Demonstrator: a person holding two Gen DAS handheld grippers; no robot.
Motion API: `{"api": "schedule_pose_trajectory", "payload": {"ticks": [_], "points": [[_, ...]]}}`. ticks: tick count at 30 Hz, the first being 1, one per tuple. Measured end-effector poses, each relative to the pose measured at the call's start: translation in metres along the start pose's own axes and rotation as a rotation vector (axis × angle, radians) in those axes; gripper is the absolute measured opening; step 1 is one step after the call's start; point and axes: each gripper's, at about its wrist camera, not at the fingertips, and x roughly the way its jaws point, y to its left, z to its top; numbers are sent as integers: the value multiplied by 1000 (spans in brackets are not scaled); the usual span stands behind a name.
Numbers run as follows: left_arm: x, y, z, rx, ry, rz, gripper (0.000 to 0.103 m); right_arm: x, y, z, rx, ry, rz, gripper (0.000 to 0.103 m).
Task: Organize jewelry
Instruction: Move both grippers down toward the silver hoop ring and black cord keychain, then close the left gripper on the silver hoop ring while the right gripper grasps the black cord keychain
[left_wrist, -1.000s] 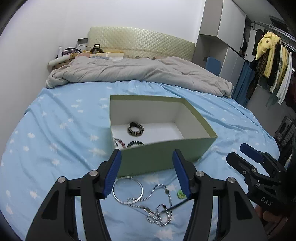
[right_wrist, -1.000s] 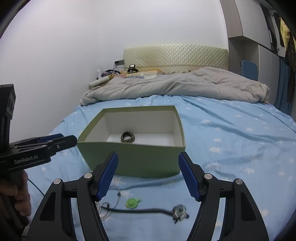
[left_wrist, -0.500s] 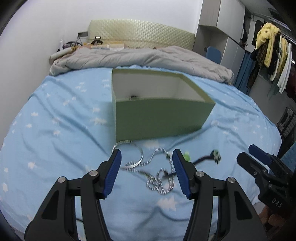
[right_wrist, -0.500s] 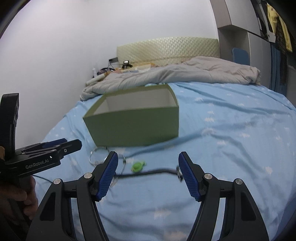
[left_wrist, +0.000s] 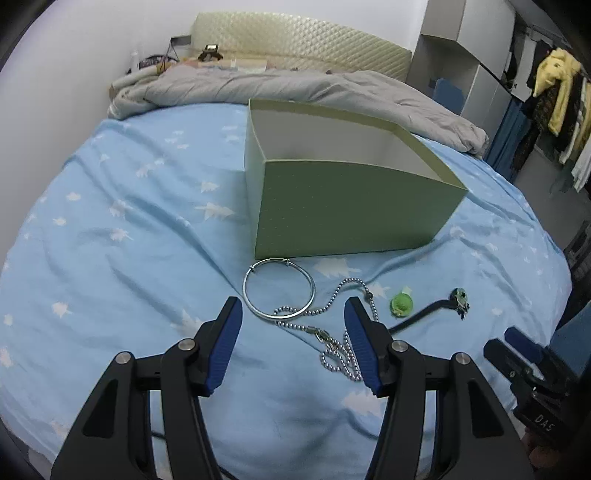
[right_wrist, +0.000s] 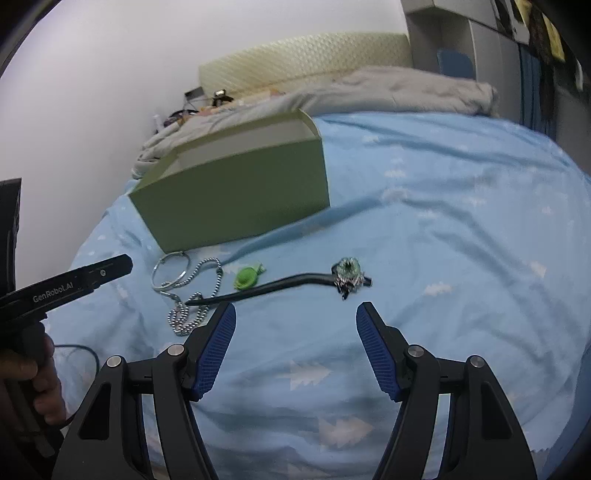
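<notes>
Both grippers dropped lower toward the bedsheet (left_wrist: 110, 258) since a second ago, so the box (left_wrist: 347, 206) now hides what's inside. Left gripper (left_wrist: 293, 343) is spread over the bangle (left_wrist: 279, 290) and bead chain (left_wrist: 343, 347); right gripper (right_wrist: 295, 345) is spread, empty, near the hairpin (right_wrist: 280, 284). Looks like pickup time: pinch one piece cleanly. Chain overlaps the bangle, green charm (right_wrist: 245, 277) sits close, so snagging's likely.

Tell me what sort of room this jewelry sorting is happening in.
Almost certainly a bedroom in a home. The work surface is a bed with a blue tree-print sheet, a rumpled grey duvet and a quilted headboard. Clothes hang on a rail to one side.
</notes>
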Motion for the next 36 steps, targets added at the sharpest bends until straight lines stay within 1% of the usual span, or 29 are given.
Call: {"api": "schedule_pose_trajectory", "payload": {"ticks": [1,4,6,10,12,15,17,19,21,22,23,24,26,29,32,34,36], "points": [[4,3,2,-11,8,-4,58,5,-2,1,12,13,1,65],[13,11,7,-12,10,16,58,15,0,2,32,35,10,62],[19,16,10,-23,15,14,58,23,0,4,50,52,15,56],[35,26,13,-39,54,14,58,40,0,7,96,84,27,54],[42,29,12,-38,67,16,58,46,0,9,113,97,34,50],[52,32,11,-34,83,28,57,56,4,15,125,102,33,50],[58,36,10,-37,95,28,53,62,7,18,126,104,25,50],[62,38,10,-38,101,28,52,68,8,21,127,110,10,50],[66,39,11,-30,105,29,45,73,10,22,127,117,-6,50],[67,40,11,-27,106,26,44,75,11,22,125,118,-18,50],[68,39,12,-22,106,22,41,76,12,22,120,118,-29,49],[69,39,13,-17,106,19,37,77,12,22,115,118,-38,48],[71,38,15,-7,107,10,34,78,12,22,113,115,-56,45],[76,34,16,20,116,10,29,79,8,22,112,114,-94,38],[80,30,17,53,123,16,29,82,4,24,111,115,-112,38],[81,28,17,57,126,16,29,84,3,26,109,123,-115,38],[82,26,17,71,128,19,28,88,7,28,96,133,-115,43]]}}
